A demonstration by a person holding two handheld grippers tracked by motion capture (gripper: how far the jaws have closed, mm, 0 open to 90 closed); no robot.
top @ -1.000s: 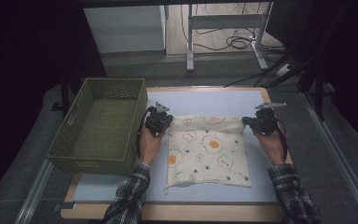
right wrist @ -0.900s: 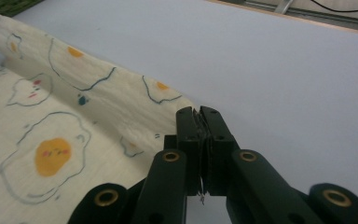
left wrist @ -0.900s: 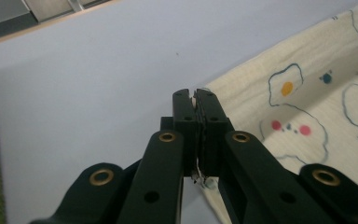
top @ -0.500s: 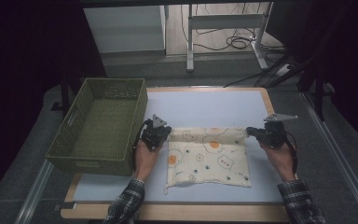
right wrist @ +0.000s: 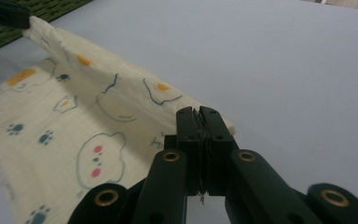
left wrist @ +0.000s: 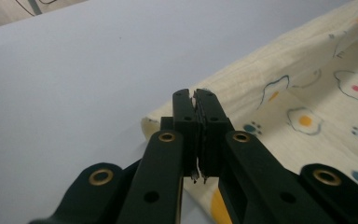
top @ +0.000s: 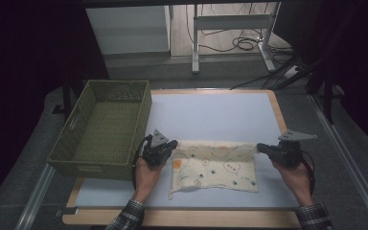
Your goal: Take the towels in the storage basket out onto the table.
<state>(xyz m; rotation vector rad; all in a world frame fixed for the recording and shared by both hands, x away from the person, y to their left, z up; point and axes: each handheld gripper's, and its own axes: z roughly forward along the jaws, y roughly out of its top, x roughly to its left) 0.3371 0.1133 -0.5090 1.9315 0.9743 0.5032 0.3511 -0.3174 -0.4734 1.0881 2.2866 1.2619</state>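
Both claws [top: 175,146] [top: 258,148] clamped on cloth [top: 215,165] – pale blue tabletop [top: 211,115], dark room

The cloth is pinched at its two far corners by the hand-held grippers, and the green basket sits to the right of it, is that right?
Not quite. The high view shows the green basket to the left of the cloth, beside the left hand-held gripper. The rest holds: both it and the right hand-held gripper pinch the far corners.

the cloth [top: 215,165] lies on the table [top: 220,115], right of the basket [top: 103,127].
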